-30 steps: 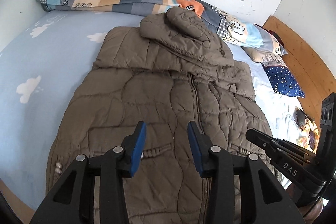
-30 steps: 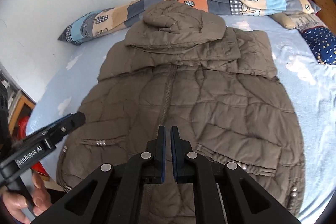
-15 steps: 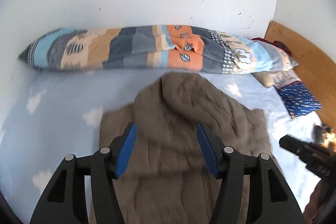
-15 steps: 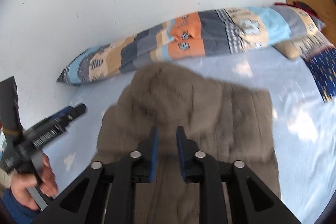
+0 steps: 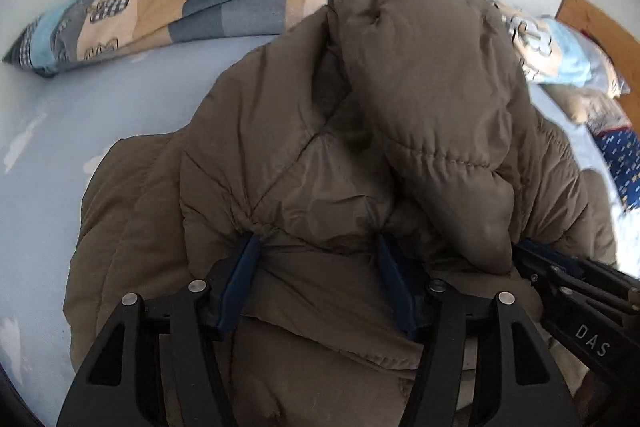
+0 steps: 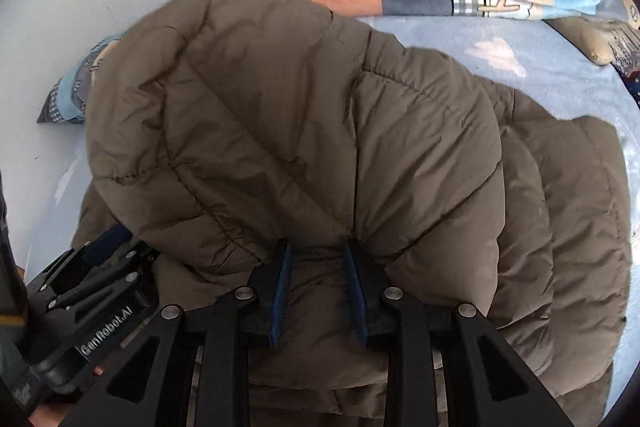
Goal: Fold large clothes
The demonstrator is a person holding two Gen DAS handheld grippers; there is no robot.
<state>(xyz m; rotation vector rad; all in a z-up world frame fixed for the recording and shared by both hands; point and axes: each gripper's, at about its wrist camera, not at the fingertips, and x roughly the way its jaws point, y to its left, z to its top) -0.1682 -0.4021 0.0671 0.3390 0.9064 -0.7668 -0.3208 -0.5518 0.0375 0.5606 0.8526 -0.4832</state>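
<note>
Fabric fills the gap of the left gripper [image 5: 316, 263]: its blue pads stand wide apart with a bunched ridge of the brown puffer jacket [image 5: 304, 155] between them, though whether they pinch it I cannot tell. Just beside it, the right gripper [image 6: 318, 261] stands narrower, with a fold of the hood [image 6: 280, 115] between its pads. The jacket lies on the pale blue bedsheet [image 6: 532, 75], the patchwork quilt [image 5: 168, 11] bunched along the wall behind.
</note>
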